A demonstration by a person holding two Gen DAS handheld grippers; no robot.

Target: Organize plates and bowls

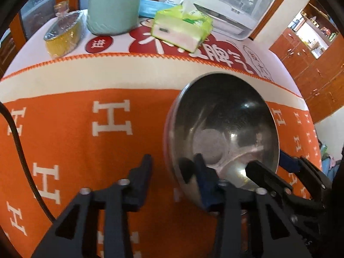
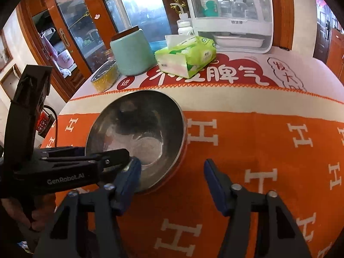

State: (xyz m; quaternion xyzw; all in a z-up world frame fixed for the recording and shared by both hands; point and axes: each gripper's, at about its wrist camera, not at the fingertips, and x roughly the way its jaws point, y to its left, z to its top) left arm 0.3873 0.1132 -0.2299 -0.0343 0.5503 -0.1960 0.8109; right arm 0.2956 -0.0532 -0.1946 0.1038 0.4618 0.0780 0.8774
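Pickup step: my left gripper and right gripper straddle the steel bowl's rim, jaws apart; next I clamp, then lift.

Two close downward wrist views, shared bowl

Orange cloth bears steel bowl, tissue pack, green canister.

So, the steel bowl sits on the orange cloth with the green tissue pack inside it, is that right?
Not quite: the green tissue pack lies beyond the steel bowl, not inside it; the bowl does sit on the orange cloth. The right wrist view shows this.
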